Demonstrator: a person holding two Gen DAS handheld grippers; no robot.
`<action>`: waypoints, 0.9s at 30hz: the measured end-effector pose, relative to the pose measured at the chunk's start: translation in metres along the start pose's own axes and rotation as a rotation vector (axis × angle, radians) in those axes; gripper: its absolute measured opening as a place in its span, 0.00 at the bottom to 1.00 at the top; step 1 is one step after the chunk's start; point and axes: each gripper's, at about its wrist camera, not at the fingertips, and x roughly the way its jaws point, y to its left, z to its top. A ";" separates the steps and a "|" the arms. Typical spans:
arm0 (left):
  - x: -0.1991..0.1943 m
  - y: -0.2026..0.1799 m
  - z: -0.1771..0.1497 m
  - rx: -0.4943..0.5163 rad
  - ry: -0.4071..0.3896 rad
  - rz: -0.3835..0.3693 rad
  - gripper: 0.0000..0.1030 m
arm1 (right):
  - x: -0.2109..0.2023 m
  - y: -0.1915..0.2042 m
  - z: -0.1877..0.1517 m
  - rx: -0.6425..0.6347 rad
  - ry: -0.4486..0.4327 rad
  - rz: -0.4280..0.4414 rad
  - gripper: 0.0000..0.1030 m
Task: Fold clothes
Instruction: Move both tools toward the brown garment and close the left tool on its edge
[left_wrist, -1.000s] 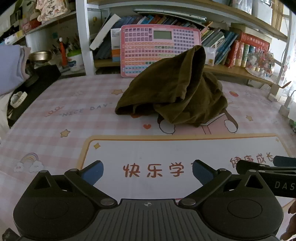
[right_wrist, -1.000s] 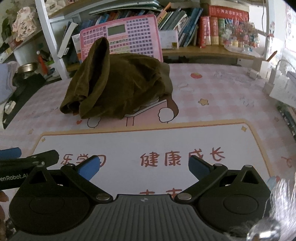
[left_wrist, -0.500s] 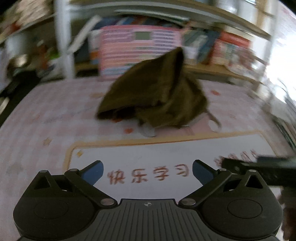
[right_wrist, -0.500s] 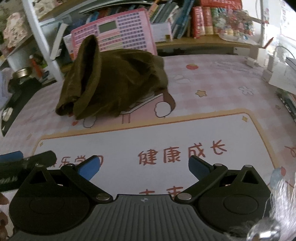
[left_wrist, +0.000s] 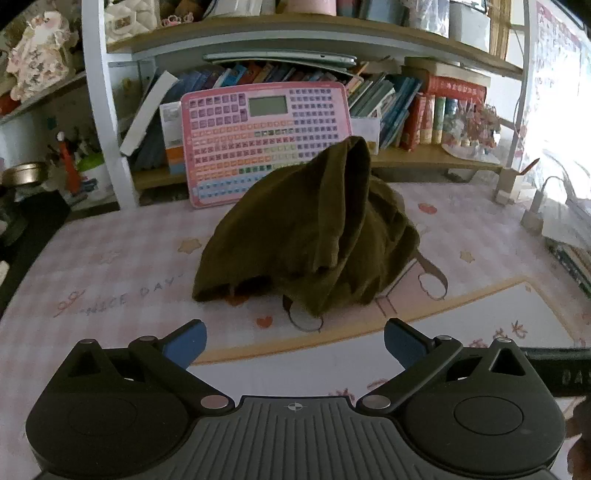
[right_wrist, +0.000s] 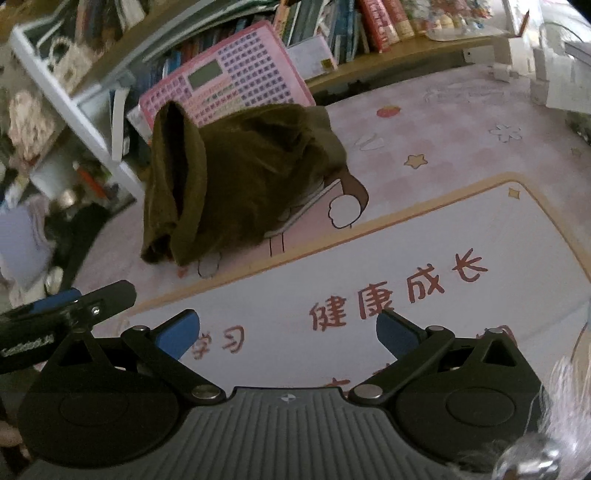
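A crumpled olive garment (left_wrist: 310, 236) sits heaped at frame centre on the pink desk mat (left_wrist: 110, 266). Both the left gripper (left_wrist: 293, 341) and right gripper (right_wrist: 288, 332) gape wide, empty.

**Garment state: unfolded, heaped on worktop**

One dark olive-brown garment (left_wrist: 314, 236), soft matte fabric, type not determinable. It lies crumpled in a loose mound on the pink checked worktop (left_wrist: 110, 258), toward the back, just in front of the shelf. No fold lines are visible. One section stands up as a peak at the top of the heap; in the right wrist view this peak reads as an open tube of cloth, dark inside, on the heap's left side (right_wrist: 177, 155). The lower edge spreads unevenly over the worktop, a hem-like flap low on the left, bunched wrinkled folds on the right. The heap partly covers a printed cartoon figure. Nothing touches the garment.
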 end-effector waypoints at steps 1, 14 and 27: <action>0.003 0.001 0.003 -0.004 0.001 -0.013 1.00 | -0.001 0.001 0.001 0.006 -0.008 -0.009 1.00; 0.066 -0.002 0.057 -0.018 0.019 -0.195 0.88 | -0.012 -0.020 0.000 0.317 -0.043 -0.045 1.00; 0.049 0.073 0.066 -0.171 -0.097 -0.207 0.03 | 0.002 -0.020 0.001 0.601 0.012 0.105 0.96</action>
